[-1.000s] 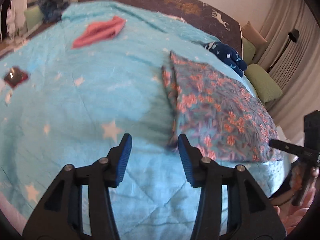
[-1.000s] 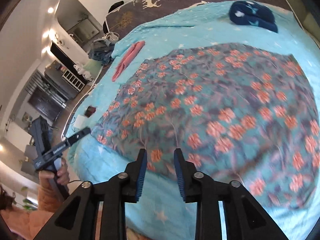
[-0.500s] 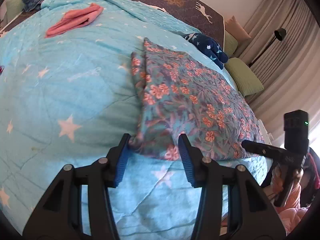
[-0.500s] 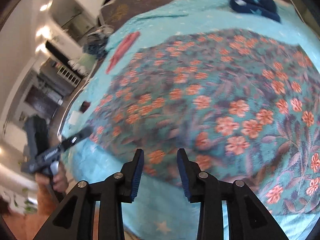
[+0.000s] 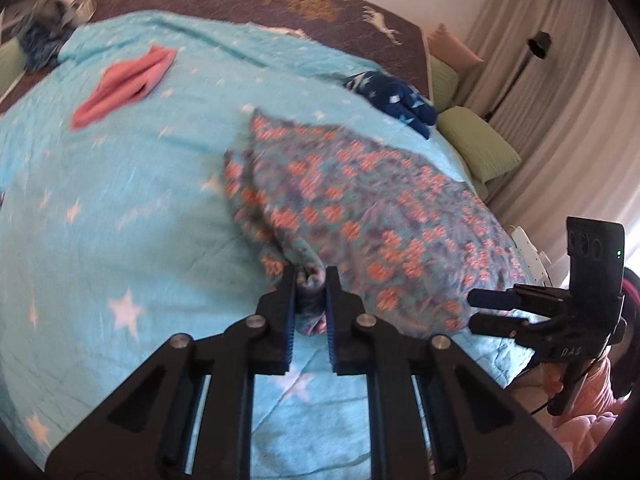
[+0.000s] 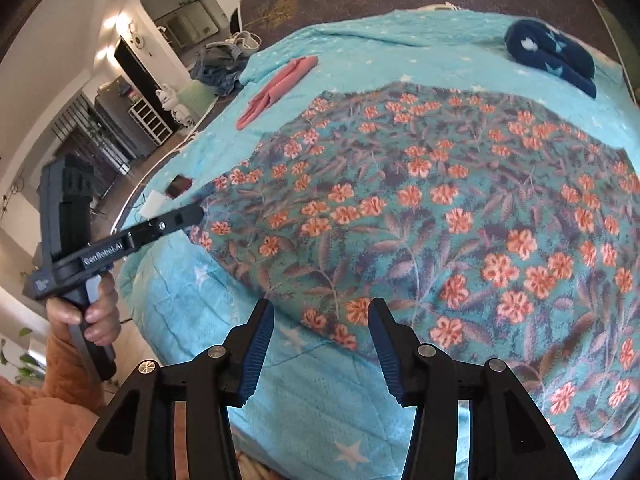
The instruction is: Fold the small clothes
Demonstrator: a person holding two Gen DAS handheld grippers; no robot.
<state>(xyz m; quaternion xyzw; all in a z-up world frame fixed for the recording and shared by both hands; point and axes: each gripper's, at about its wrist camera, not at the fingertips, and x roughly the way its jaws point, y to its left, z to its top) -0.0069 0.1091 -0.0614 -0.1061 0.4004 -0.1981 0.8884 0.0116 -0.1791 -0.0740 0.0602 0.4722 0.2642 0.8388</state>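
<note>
A floral cloth (image 5: 360, 208) (image 6: 440, 200), teal with orange flowers, lies spread on the turquoise star bedspread (image 5: 100, 220). My left gripper (image 5: 311, 280) is closing its jaws on the cloth's near left corner. The fabric is bunched between the blue pads and raised a little. In the right wrist view the left gripper (image 6: 192, 214) reaches in from the left to that corner. My right gripper (image 6: 320, 314) is opening its jaws over the cloth's near edge. The hem lies between the fingertips, and neither pad presses on it. The right gripper (image 5: 480, 312) also shows at the bed's right edge.
A folded pink cloth (image 5: 124, 84) (image 6: 280, 88) and a dark blue starry garment (image 5: 392, 96) (image 6: 548, 56) lie farther back on the bed. Green pillows (image 5: 476, 144) sit at the right. A small dark red object (image 6: 179, 186) rests near the bed's left edge.
My left gripper came up to the floral cloth's near corner and closed on it, bunching and lifting the fabric. My right gripper's jaws widened at the cloth's near edge.
</note>
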